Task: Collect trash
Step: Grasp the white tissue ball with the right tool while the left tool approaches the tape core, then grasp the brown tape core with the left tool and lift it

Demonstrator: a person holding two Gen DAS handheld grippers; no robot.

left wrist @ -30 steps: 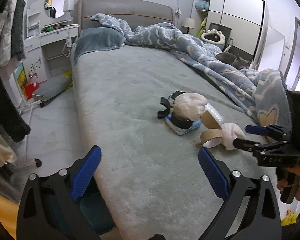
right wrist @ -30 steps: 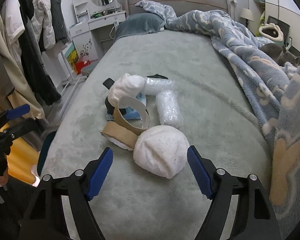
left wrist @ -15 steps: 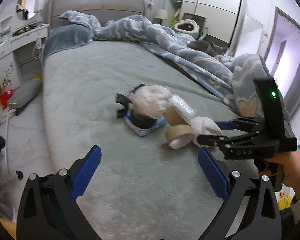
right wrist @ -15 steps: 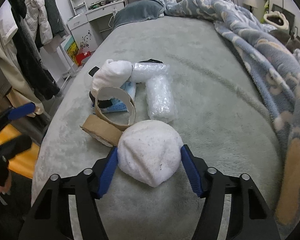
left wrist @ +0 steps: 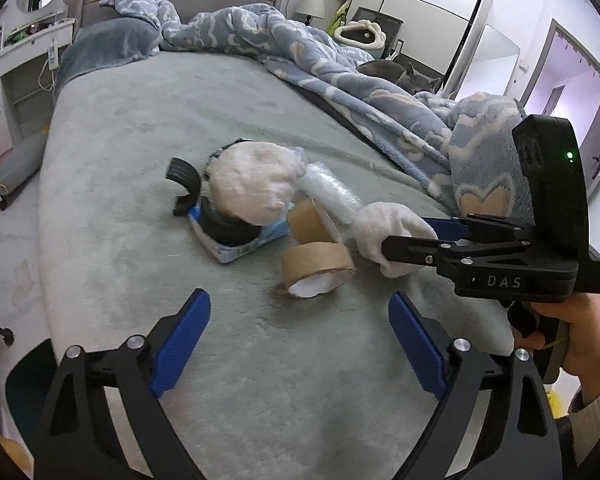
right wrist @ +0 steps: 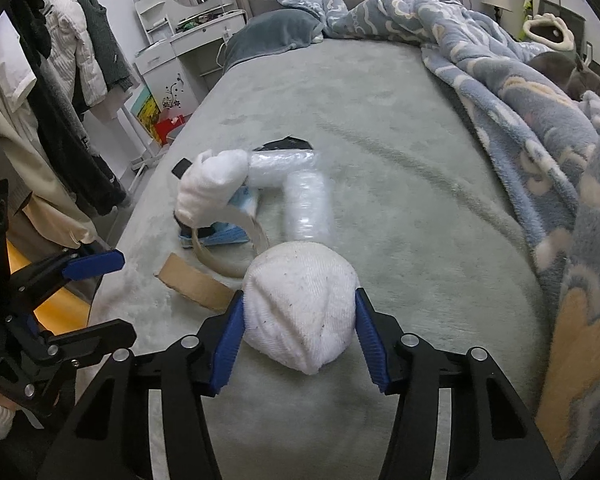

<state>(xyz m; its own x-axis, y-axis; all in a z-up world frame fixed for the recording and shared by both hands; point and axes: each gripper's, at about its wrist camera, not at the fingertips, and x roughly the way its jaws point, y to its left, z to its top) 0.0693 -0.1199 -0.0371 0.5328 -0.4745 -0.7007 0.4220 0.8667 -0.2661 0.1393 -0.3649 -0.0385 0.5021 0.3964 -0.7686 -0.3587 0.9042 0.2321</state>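
On the grey bed (right wrist: 400, 120), near its foot, the right hand-held gripper (right wrist: 300, 330) angles downward, jaws just closed onto a white cloth wad (right wrist: 300, 308), both pads pressing its sides. Left hand-held gripper (left wrist: 298, 340) hangs beside it, tilted down, jaws narrowing but wide, nothing between them. Cardboard tape ring (left wrist: 316, 266) touches the wad; remaining trash just beyond.

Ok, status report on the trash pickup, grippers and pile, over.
Right gripper has just been closing, now clamped on white cloth ball. Left gripper open, empty, facing cardboard tape ring. Rest of pile still on bed. Nothing blocking.
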